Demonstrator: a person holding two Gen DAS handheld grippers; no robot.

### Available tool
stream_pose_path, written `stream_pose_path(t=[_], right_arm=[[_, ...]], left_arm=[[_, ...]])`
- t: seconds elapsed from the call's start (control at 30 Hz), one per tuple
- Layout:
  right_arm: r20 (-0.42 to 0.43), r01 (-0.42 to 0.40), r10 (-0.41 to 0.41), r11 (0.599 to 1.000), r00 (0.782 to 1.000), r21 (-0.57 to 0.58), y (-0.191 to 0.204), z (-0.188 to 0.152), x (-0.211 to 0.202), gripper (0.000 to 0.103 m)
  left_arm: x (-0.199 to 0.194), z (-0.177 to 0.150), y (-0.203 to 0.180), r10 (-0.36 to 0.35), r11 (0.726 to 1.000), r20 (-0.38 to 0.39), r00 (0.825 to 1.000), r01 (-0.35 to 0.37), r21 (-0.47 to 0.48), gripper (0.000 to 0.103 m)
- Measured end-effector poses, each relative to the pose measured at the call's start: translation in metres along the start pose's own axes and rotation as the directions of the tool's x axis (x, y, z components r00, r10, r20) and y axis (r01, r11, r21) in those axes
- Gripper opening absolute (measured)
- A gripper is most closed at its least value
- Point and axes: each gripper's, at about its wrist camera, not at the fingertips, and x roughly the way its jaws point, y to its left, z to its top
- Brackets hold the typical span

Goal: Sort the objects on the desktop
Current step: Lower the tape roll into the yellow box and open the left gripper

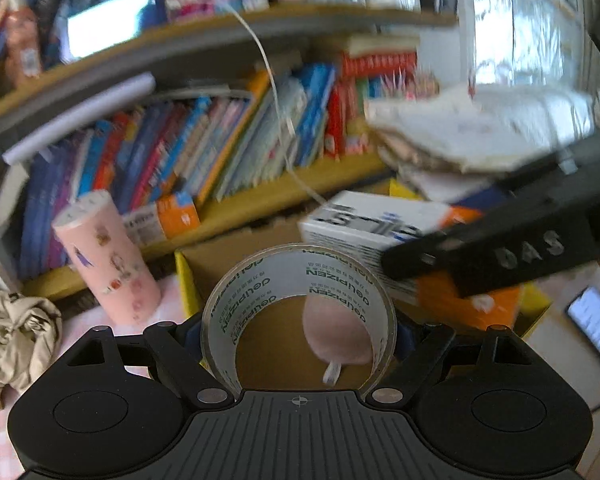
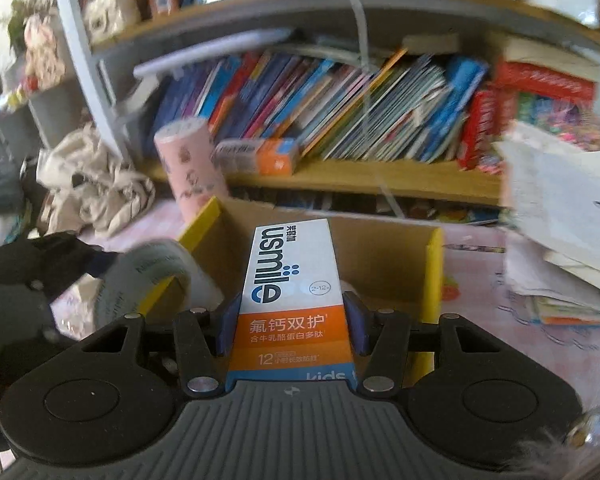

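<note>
My left gripper (image 1: 298, 336) is shut on a roll of clear tape (image 1: 300, 280) with green print, its pads pressing the ring's two sides. Through the ring a pink round object (image 1: 336, 332) shows inside an open cardboard box (image 1: 228, 256) with yellow flap edges. My right gripper (image 2: 292, 324) is shut on a white and orange toothpaste carton (image 2: 292, 280), held lengthwise over the same cardboard box (image 2: 380, 248). In the left wrist view that carton (image 1: 380, 232) and the right gripper's black body (image 1: 500, 252) come in from the right. The tape roll (image 2: 148, 276) is at lower left in the right wrist view.
A pink patterned cylinder (image 1: 108, 256) stands left of the box. Behind runs a bookshelf (image 2: 340, 176) of leaning books, with a small orange and white carton (image 2: 260, 156) on it. A pile of papers (image 2: 560, 220) lies right, a crumpled beige bag (image 1: 16, 332) left, a lit screen (image 1: 596, 328) far right.
</note>
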Motion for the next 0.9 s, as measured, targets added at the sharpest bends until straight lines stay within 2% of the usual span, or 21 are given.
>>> stream_pose_path(t=[0.3, 0.47, 0.7, 0.9], right_arm=[[-0.102, -0.058, 0.048, 0.994, 0.994, -0.096, 0.007, 0.021, 0.062, 0.050], [-0.150, -0.087, 0.065, 0.986, 0.987, -0.145, 0.013, 0.028, 0.087, 0.051], [-0.205, -0.140, 0.108, 0.979, 0.973, -0.149, 0.009, 0.033, 0.104, 0.051], [-0.216, -0.168, 0.129, 0.971, 0.968, -0.171, 0.010, 0.035, 0.105, 0.050]], left_arm=[[0.030, -0.013, -0.001, -0.009, 1.000, -0.100, 0.995, 0.010, 0.010, 0.086], [0.037, -0.014, 0.004, -0.028, 0.999, -0.129, 0.991, 0.025, -0.027, 0.086], [0.038, -0.013, 0.004, -0.026, 0.999, -0.142, 0.990, 0.020, -0.038, 0.086], [0.034, -0.013, 0.002, 0.002, 0.999, -0.138, 0.990, -0.007, -0.035, 0.087]])
